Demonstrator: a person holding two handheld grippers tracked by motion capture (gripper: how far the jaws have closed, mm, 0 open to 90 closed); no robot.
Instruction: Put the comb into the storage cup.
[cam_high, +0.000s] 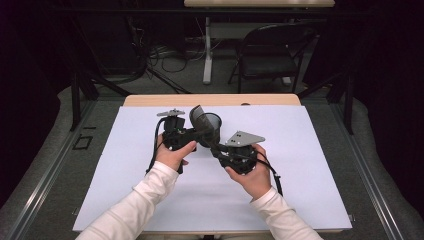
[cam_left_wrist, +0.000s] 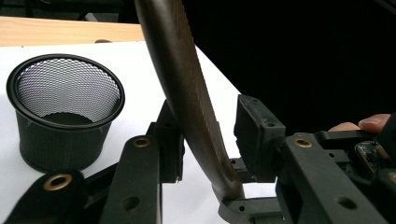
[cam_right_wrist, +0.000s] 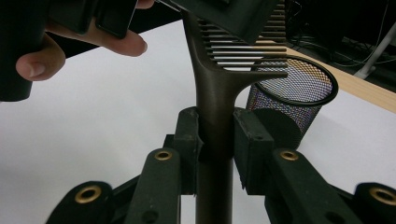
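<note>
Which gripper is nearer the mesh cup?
Left. The left gripper sits right beside the mesh cup; the right gripper, clamping the comb, sits slightly nearer the person.

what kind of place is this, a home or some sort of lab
Most likely a lab or recording studio, not a home: a table covered with a plain white sheet, black curtains all round, loose cables on the floor, and a folding chair behind.

The person wears long white sleeves (cam_high: 150, 187) with ribbed cuffs. Each hand carries black tongs: the left tongs (cam_high: 192, 136) and right tongs (cam_high: 220, 150) have brass-ringed screw holes, grey three-cornered top plates and trailing black cables.
</note>
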